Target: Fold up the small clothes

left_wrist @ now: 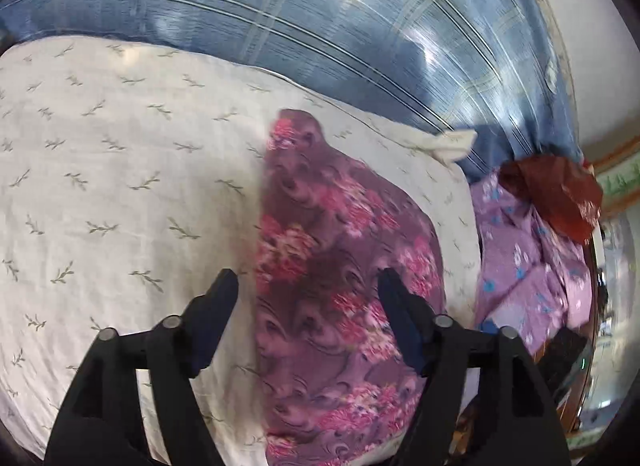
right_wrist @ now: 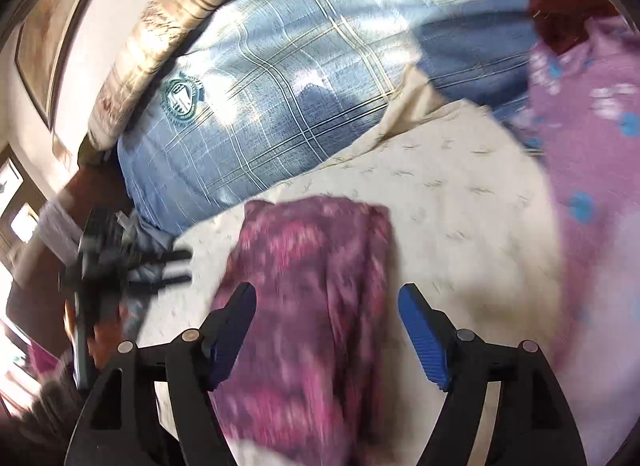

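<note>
Left wrist view: left gripper (left_wrist: 308,286) released over floral cloth (left_wrist: 340,266) | right gripper (right_wrist: 328,302) released | cloth looks light, limp; pinch a corner.

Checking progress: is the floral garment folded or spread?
Folded: the floral garment lies as a narrow strip with straight edges on the leaf-print sheet.

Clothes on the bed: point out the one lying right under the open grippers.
The maroon garment with pink flowers, flat on the white leaf-print sheet. The lilac blue-flowered garment and dark red cloth are heaped off to the side.
</note>
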Demonstrator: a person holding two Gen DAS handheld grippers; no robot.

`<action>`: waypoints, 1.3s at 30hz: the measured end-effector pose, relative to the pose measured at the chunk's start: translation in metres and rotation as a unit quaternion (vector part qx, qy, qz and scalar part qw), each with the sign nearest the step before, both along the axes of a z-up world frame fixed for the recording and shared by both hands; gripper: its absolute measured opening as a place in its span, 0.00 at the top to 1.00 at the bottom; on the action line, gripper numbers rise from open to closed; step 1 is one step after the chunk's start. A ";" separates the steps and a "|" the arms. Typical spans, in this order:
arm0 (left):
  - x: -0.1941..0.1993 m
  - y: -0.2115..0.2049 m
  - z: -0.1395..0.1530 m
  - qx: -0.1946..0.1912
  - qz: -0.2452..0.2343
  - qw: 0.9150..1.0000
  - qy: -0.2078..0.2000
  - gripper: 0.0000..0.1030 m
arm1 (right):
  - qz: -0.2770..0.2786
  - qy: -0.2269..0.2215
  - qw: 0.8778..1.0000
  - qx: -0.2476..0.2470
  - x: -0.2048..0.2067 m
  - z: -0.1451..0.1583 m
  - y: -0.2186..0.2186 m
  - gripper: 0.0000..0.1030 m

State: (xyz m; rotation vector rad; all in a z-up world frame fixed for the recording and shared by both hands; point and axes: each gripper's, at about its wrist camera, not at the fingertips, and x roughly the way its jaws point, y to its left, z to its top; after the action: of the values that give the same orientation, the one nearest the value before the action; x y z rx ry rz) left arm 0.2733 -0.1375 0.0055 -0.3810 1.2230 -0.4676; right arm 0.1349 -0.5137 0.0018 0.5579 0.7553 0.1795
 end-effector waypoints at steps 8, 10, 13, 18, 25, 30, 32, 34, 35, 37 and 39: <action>0.016 -0.027 -0.034 0.004 -0.014 0.999 0.035 0.32 | 0.034 0.043 0.998 -0.039 0.094 -0.019 0.041 0.91; 0.022 -0.038 -0.031 0.032 -0.013 0.999 0.006 0.32 | 0.021 0.051 0.997 -0.055 0.098 -0.024 0.035 0.91; 0.035 -0.052 -0.050 0.079 -0.018 0.996 0.033 0.36 | 0.028 0.126 0.989 -0.067 0.115 -0.061 0.028 0.83; 0.008 -0.029 -0.033 0.018 -0.036 0.998 0.044 0.46 | 0.020 0.025 0.999 -0.019 0.047 -0.002 0.014 0.72; -0.088 -0.026 -0.025 -0.012 -0.088 0.996 0.013 0.42 | 0.066 0.044 0.995 -0.056 -0.032 -0.030 0.054 0.80; -0.104 -0.040 -0.056 0.081 -0.101 0.992 0.012 0.41 | 0.042 0.077 0.995 -0.044 -0.049 -0.054 0.051 0.81; -0.101 -0.026 -0.041 0.037 -0.087 0.995 0.021 0.42 | 0.037 0.042 0.998 -0.041 -0.061 -0.031 0.045 0.75; -0.094 -0.008 -0.017 0.018 -0.067 0.998 -0.010 0.40 | 0.015 0.017 0.999 -0.040 -0.071 -0.010 0.029 0.55; -0.090 -0.003 -0.009 0.014 -0.057 0.998 -0.021 0.38 | 0.004 0.010 0.999 -0.034 -0.071 -0.004 0.022 0.45; -0.079 0.004 -0.003 0.007 -0.044 0.999 -0.018 0.27 | -0.010 0.007 1.000 -0.017 -0.059 -0.003 0.013 0.27; -0.062 0.008 -0.013 -0.016 -0.032 0.999 0.013 0.26 | -0.004 0.021 1.000 0.014 -0.038 -0.013 0.007 0.27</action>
State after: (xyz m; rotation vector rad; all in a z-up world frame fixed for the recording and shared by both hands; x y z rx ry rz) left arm 0.2110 -0.1292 -0.0076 -0.3758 1.2562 -0.5400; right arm 0.0967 -0.5064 -0.0115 0.5929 0.7929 0.1709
